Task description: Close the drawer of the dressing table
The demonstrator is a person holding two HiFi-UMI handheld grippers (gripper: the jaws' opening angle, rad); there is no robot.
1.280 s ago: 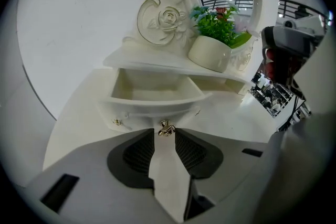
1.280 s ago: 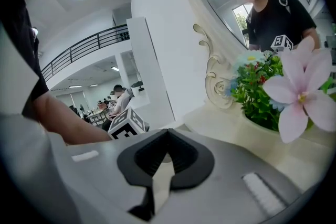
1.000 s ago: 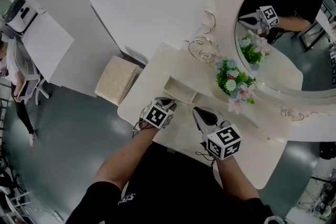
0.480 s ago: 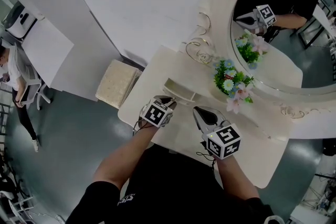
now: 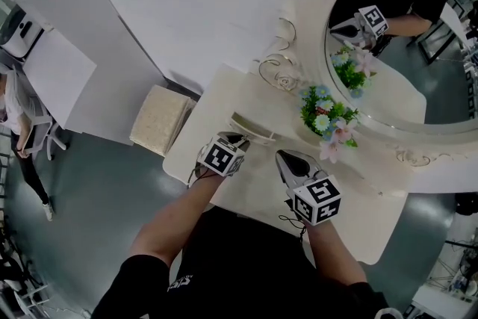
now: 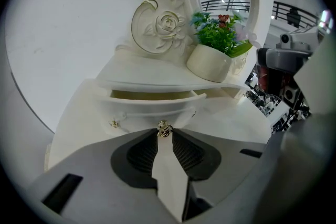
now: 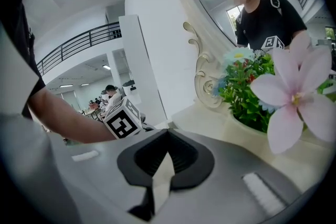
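The cream dressing table [image 5: 224, 97] has a small curved drawer [image 5: 251, 128] under its raised shelf, standing a narrow gap open. In the left gripper view the drawer front [image 6: 152, 110] fills the middle, with a dark slit above it. My left gripper [image 6: 164, 131] has its tips closed round the small golden knob [image 6: 164, 128] at the centre of that front. In the head view the left gripper [image 5: 240, 140] sits against the drawer. My right gripper [image 5: 283, 156] hovers over the tabletop beside it, shut and empty, as the right gripper view [image 7: 167, 132] also shows.
A white pot of artificial flowers [image 5: 326, 121] stands on the table just right of the drawer, close to the right gripper. The oval mirror [image 5: 388, 33] rises behind it. A beige stool [image 5: 158, 120] sits on the floor left of the table. A second knob [image 6: 114, 124] is on the drawer's left.
The drawer has slid inwards: its open gap is clearly narrower now than a second ago. My left gripper has stayed on the knob. The right gripper has hardly moved.
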